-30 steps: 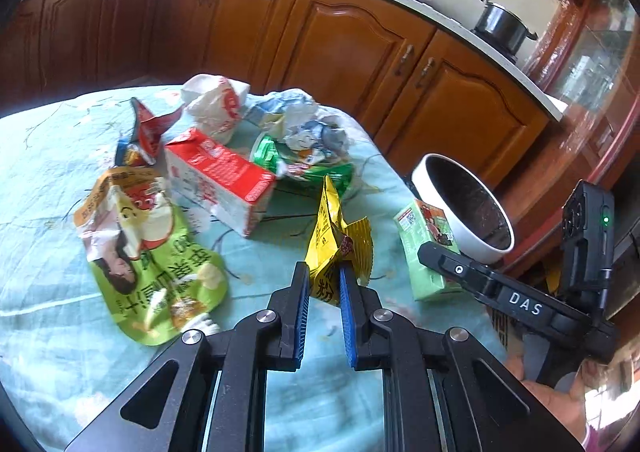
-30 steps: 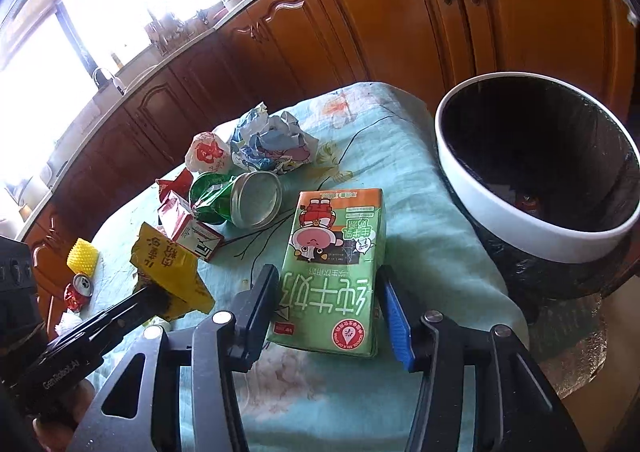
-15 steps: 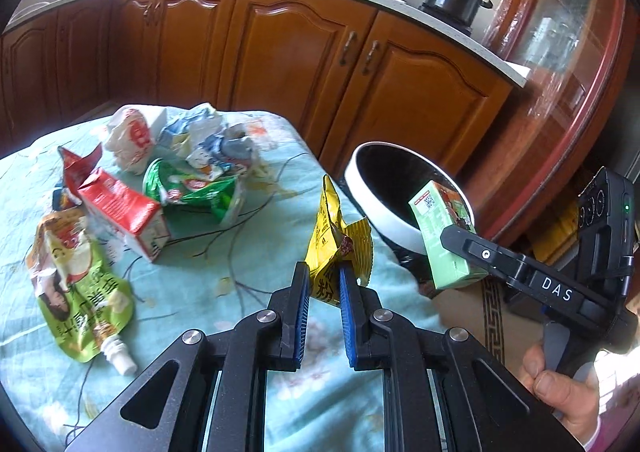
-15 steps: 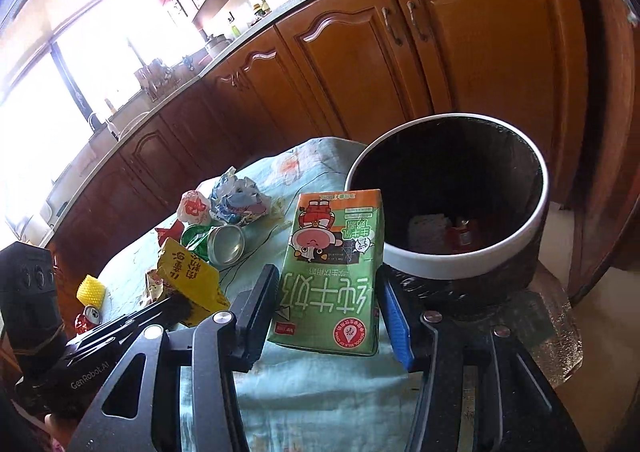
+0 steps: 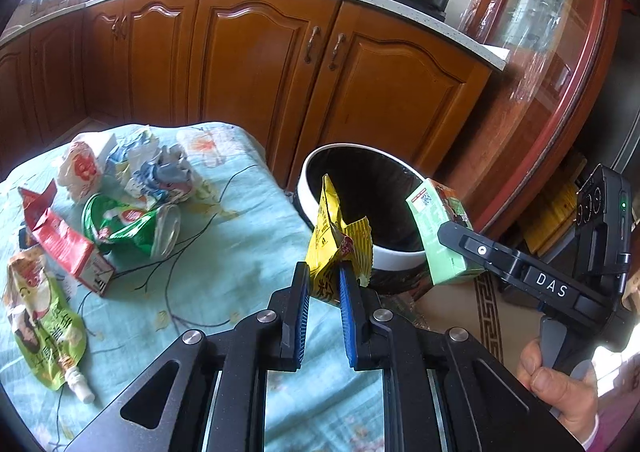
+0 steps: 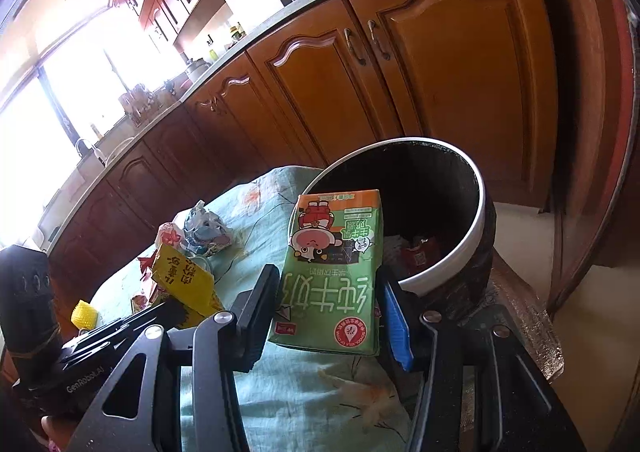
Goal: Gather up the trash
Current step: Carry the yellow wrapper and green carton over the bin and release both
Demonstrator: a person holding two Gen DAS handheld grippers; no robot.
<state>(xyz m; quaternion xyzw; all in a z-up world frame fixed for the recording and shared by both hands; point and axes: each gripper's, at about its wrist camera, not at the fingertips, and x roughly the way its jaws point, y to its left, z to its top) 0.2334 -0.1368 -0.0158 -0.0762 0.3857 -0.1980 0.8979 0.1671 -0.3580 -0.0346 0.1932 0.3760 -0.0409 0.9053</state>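
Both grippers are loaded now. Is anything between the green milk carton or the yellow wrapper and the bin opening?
Nothing visible. The bin is open, no lid, with only some trash at the bottom. The green milk carton and yellow wrapper are both held near its rim with clear air between.

Bin on floor just beyond table edge, cabinets behind. Wrapper held above table edge, before bin rim; carton to its right, beside rim. Crumpled packets at table's far side; box and pouch at left. Wrappers in bin.
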